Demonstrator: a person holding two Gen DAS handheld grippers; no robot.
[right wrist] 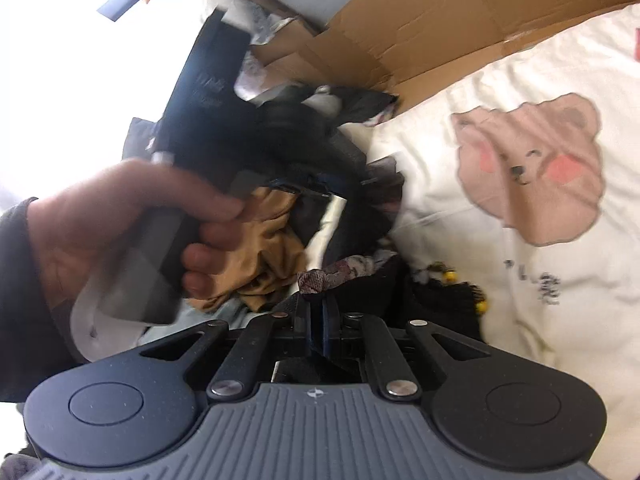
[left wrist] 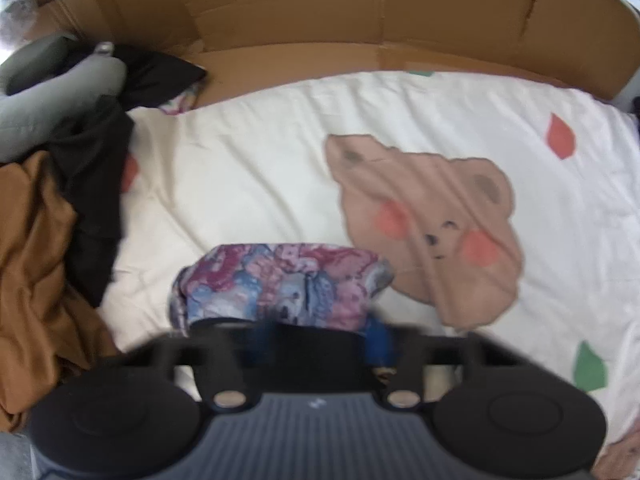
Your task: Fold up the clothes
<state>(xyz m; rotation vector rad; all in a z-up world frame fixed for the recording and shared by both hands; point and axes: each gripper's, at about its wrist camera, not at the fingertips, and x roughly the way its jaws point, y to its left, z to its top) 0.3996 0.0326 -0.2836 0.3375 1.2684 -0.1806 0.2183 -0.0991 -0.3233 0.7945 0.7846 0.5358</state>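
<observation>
Right tool [right wrist: 318,312] sat nearest its lens, jaws pinched on a corner of the floral garment [right wrist: 344,270]; the left tool [left wrist: 312,332] pointed steeply down, jaws drawn narrow, and seemed to grip the same garment's [left wrist: 280,280] near edge, though blur hid the pads; the garment lay bunched on the bed [left wrist: 260,152] just ahead of that tool, long axis across its view; the clothes pile [left wrist: 48,240] lay to its left; spreading it flat likely came next, I judged.
</observation>
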